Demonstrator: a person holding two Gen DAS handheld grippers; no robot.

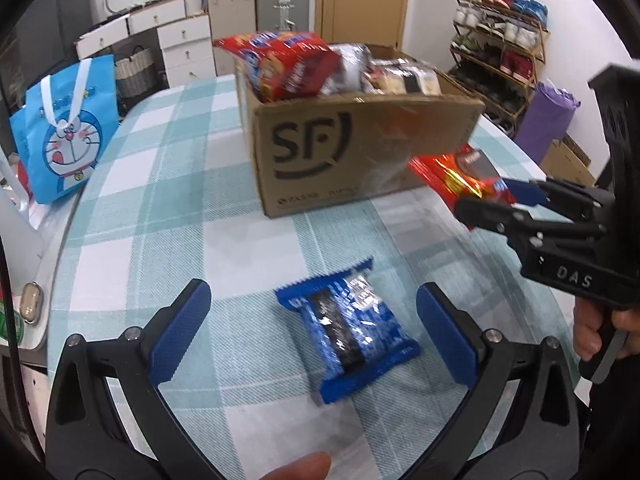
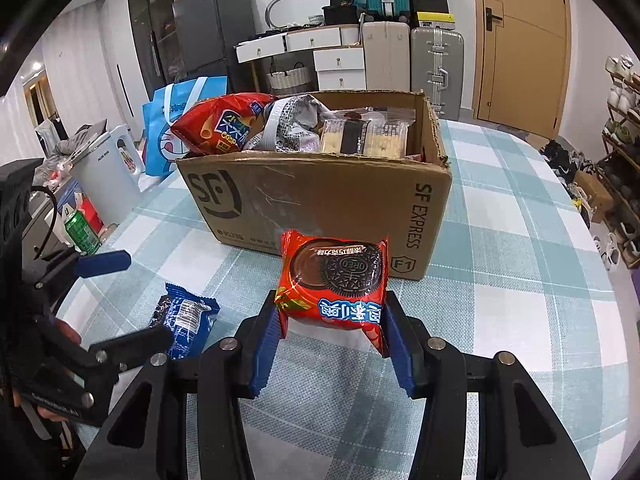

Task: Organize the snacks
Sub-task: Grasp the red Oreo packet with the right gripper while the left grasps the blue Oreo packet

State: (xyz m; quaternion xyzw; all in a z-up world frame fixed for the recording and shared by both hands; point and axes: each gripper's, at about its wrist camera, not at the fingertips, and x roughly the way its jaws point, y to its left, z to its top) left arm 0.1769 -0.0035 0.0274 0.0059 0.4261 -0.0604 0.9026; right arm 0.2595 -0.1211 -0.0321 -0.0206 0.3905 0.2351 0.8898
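Blue foil marks the snack packet (image 1: 347, 334) that lies flat on the checked table (image 1: 168, 208), squarely between the spread pads of the left tongs (image 1: 314, 334), neither pad touching it. Its long axis runs from near right to far left, roughly along the line the tongs point, so the pads face its two long sides. The cardboard box (image 1: 360, 152) of snacks stands beyond it, farther across the table. The right tongs (image 2: 332, 330) are pinched on a red Oreo packet (image 2: 334, 280), held clear of the table just in front of the box, well right of the blue one.
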